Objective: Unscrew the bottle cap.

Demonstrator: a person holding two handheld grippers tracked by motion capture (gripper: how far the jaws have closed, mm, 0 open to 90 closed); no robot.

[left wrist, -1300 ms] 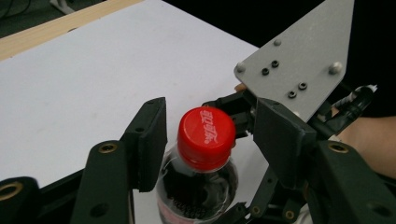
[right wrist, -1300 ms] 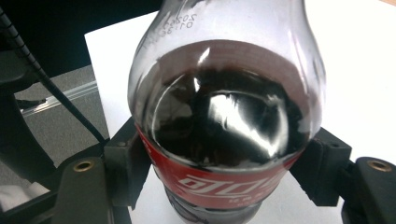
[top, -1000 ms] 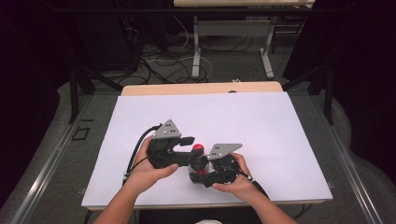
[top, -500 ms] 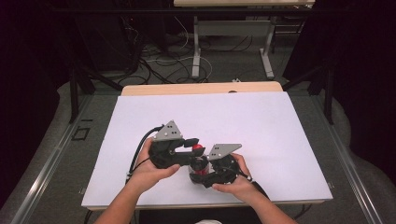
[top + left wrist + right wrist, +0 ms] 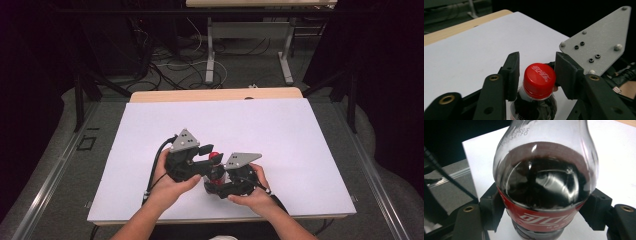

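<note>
Steadying the bottle (image 5: 544,195) near the table's (image 5: 300,135) front edge, the right gripper (image 5: 544,220) clamps its body while the left gripper (image 5: 536,75), just eased apart, straddles the cap (image 5: 539,79) loosely, probably to unscrew it.

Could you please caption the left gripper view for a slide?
Left claw brackets the red cap of a cola bottle.

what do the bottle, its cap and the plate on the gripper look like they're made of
Bottle: clear glossy plastic, by its see-through wall and highlights. Cap: red plastic, smooth, with printed white lettering. Plate: probably matte grey metal, speckled and held by screws; painted plastic is possible.
</note>
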